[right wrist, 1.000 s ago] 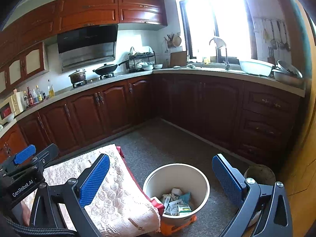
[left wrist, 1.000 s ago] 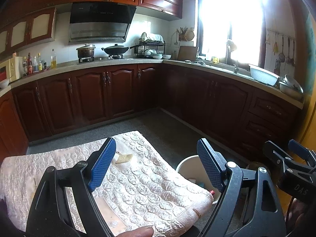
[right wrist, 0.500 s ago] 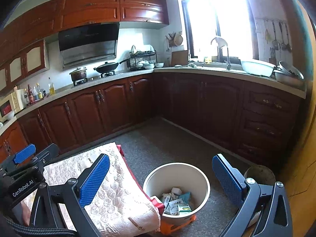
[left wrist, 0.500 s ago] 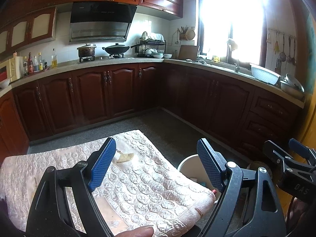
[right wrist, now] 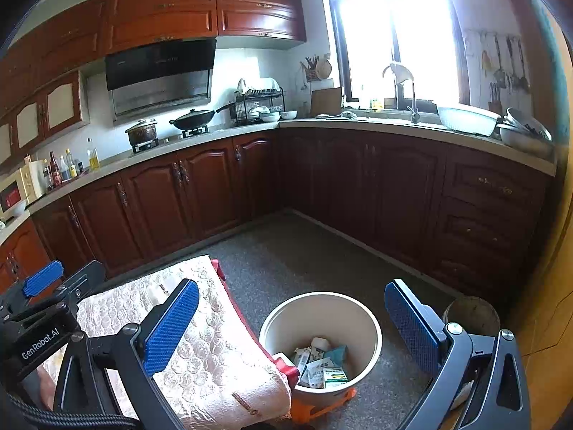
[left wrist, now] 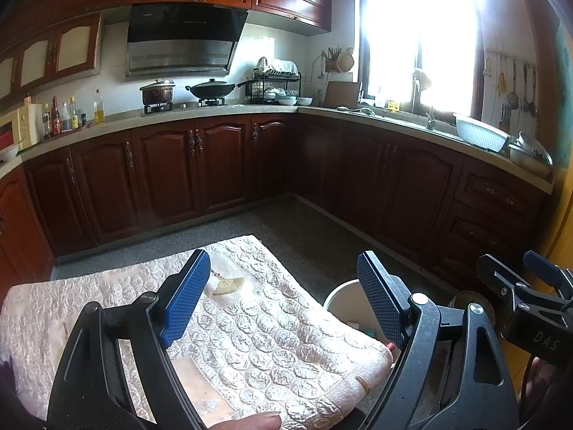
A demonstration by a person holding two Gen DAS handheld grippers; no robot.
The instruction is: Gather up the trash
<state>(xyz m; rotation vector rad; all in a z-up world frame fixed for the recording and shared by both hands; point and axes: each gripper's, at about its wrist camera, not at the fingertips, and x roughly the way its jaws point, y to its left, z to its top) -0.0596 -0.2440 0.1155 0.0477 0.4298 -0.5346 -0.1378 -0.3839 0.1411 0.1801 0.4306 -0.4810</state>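
Right wrist view: bin (right wrist: 372,326) on floor, trash (right wrist: 322,362) inside
Left gripper (left wrist: 283,297): jaws released, empty
Right gripper (right wrist: 290,326): jaws released, empty

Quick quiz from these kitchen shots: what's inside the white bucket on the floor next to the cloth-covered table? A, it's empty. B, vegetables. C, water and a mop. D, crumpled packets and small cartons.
D: the right wrist view looks down into the white bucket and shows crumpled packets and small cartons piled at its bottom, with no water, mop or vegetables in it.
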